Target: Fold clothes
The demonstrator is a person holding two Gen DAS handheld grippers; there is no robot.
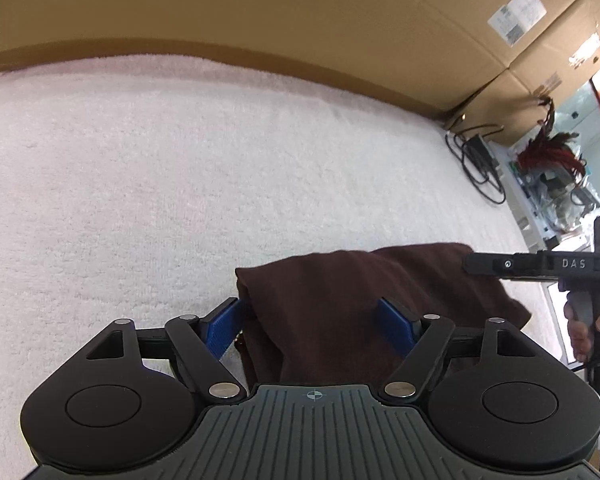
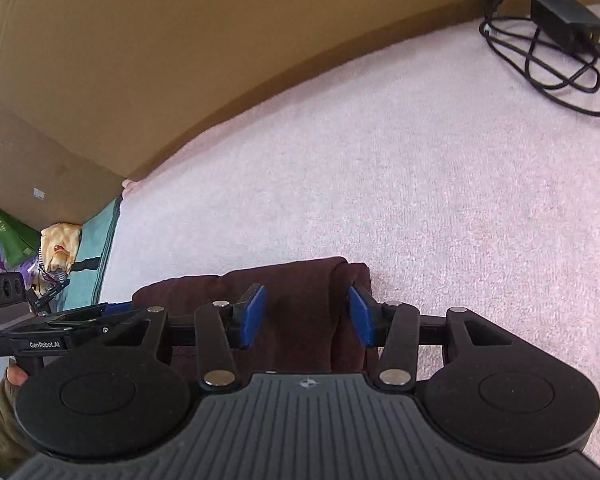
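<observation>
Left gripper (image 1: 314, 322): wide, straddling garment's (image 1: 340, 300) left end, pads clear. Right gripper (image 2: 306, 316): narrower, around the right end, not pinching. Garment: maroon, folded, on towel (image 1: 140, 180). Risk: closing on top layer only undoes fold.

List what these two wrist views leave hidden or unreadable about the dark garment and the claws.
- Dark maroon garment: its near part is hidden under the claw body in both wrist views, so garment type and fold count stay unknown.
- Left claw: pad contact with the cloth is unclear.
- Right claw: same doubt; in the left wrist view the frame edge cuts it off.
- White box label: too small to read.
</observation>
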